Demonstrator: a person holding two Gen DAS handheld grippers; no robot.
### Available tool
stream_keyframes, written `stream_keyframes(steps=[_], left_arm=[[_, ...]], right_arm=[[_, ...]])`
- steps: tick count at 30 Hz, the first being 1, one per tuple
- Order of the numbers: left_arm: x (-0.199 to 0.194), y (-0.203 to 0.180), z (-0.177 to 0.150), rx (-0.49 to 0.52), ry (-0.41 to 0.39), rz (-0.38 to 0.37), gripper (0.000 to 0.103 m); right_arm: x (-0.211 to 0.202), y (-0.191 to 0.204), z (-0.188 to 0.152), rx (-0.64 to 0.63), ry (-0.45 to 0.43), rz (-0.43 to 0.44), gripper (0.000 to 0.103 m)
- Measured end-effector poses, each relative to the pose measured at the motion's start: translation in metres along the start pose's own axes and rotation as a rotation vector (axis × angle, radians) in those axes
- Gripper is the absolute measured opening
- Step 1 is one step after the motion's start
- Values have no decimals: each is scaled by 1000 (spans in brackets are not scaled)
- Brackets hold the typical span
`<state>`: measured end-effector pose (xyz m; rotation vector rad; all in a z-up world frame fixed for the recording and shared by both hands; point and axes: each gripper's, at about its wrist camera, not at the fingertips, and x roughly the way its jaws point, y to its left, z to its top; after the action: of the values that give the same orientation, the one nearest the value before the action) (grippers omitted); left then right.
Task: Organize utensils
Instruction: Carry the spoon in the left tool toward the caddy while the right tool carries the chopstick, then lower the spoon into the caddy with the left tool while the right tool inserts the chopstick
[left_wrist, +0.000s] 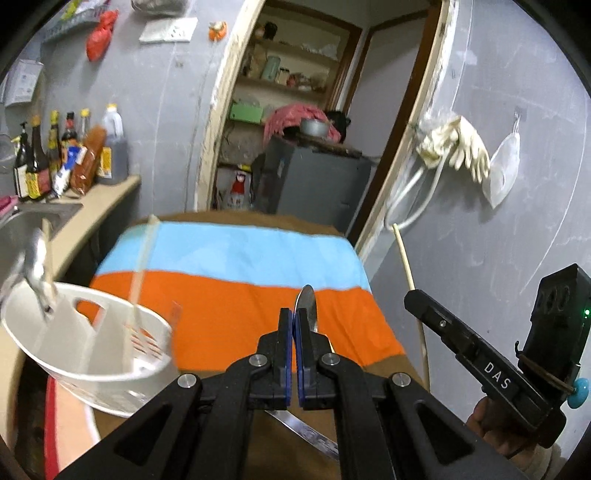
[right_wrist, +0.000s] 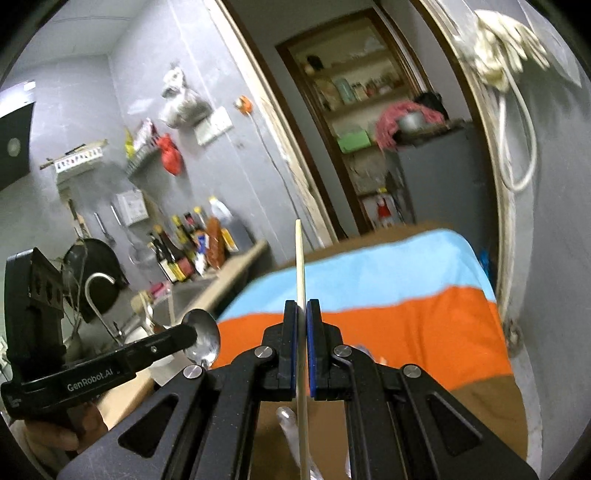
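Chopstick (right_wrist: 300, 280), pale and thin, stands pinched in the right gripper (right_wrist: 302, 314); a shiny steel spoon (left_wrist: 308, 306) is clamped bowl-up in the left gripper (left_wrist: 294, 321). At ten o'clock sits a white utensil basket (left_wrist: 92, 354) on the tabletop (left_wrist: 221, 295); sauce bottles (left_wrist: 66, 155) stand beyond.

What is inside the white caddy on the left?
The white caddy holds a pale chopstick leaning up from one compartment and blurred metal utensils at its far-left side. Its walls hide the bottoms of the compartments.
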<state>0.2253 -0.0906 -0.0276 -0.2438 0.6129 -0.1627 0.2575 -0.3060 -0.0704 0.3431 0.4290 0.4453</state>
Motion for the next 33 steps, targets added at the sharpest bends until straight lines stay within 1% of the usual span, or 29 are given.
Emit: stream_keyframes(steps=[7,12,15,19,21,24,26,30,33], left_arm=[[-40,28,31,-7,-103,7,2],[-71,65,55,-41,-191,24,2],[-89,95,64,-80,-237,59,2],[-107,137,73,-93,-286,157,2],[-113,155,74,-105,-300,186,2],[-113,177,73,-103,-312,237,2],[-107,190,71,-98,-310,268,2],[-92,206,65,-95,-299,300,2],[-80,212,59,-84,-289,318,2]], right_arm=[[-2,56,25,-58,-81,38,5],[6,95,39,-75,-147,90,5],[13,113,43,-61,-189,131,5],[31,138,43,-20,-239,181,5],[39,148,39,2,-258,197,5],[53,161,30,54,-294,211,5],[60,166,22,82,-314,203,5],[73,171,8,104,-338,180,5],[86,173,-2,105,-331,156,5]])
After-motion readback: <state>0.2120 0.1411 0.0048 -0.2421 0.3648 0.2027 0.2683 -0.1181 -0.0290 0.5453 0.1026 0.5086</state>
